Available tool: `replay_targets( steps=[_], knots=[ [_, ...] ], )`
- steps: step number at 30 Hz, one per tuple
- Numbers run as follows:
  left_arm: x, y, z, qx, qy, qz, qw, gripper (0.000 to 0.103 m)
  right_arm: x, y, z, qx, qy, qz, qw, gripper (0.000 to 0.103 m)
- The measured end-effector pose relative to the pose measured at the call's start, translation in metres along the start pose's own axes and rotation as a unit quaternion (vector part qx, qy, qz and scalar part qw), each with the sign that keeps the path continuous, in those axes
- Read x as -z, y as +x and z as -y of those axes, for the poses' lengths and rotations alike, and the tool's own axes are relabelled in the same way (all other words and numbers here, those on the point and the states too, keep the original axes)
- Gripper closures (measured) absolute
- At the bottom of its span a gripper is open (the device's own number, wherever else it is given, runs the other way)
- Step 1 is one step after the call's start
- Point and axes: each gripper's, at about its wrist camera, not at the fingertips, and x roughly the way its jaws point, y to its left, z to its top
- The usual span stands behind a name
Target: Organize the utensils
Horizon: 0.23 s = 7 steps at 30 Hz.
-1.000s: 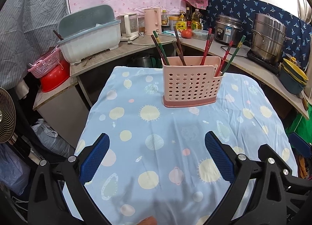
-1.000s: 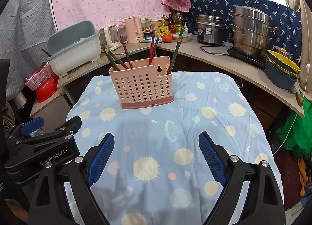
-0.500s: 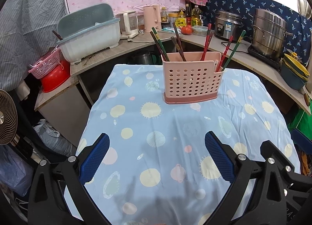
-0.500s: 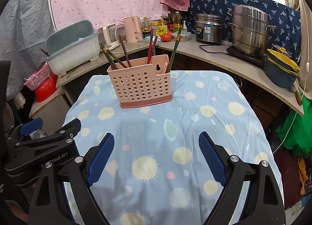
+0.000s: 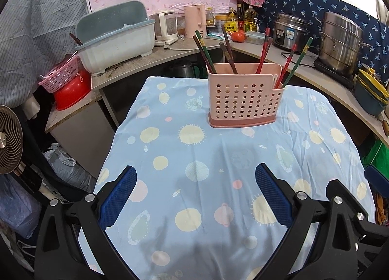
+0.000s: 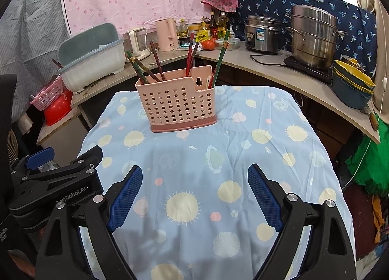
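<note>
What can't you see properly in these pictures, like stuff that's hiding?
- Lower ends of the chopsticks: both views, hidden inside the pink utensil holder.
- Inside of the dish drainer: both views, blocked by its wall and raised lid.
- Bottle labels on the counter: too small to read.
- Fan: left wrist view, cut off by the picture's edge.
- Left gripper and right gripper: bodies cut off at the bottom.

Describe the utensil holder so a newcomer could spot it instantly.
Find the table under the blue cloth with yellow suns. At its far end stands the pink holder, upright, chopsticks sticking out. Unlike the pink basket on the side counter, its walls have round holes.
</note>
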Motion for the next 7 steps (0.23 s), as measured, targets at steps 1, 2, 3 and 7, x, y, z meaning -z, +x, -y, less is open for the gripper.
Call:
replay_targets(
  steps=[1,2,3,7],
  knots=[
    [0.0001,0.0002,0.0001,0.000,-0.001,-0.002,1.0000,0.009,0.0003,0.0000,0.0002,0.000,0.000,0.000,1.000,0.018],
    [0.0003,0.0000,-0.0003,0.002,-0.001,0.001,1.0000,0.009,0.0000,-0.0003,0.0003,0.000,0.001,0.001,1.000,0.018],
    [0.0004,-0.0002,-0.0001,0.003,-0.001,0.002,1.0000,0.009,0.0005,-0.0001,0.0007,-0.001,0.001,0.001,1.000,0.018],
    [0.0003,0.0005,0.0000,0.005,0.003,0.003,1.0000,0.009,0.0007,0.0007,-0.0009,0.000,0.002,0.000,1.000,0.018]
  ],
)
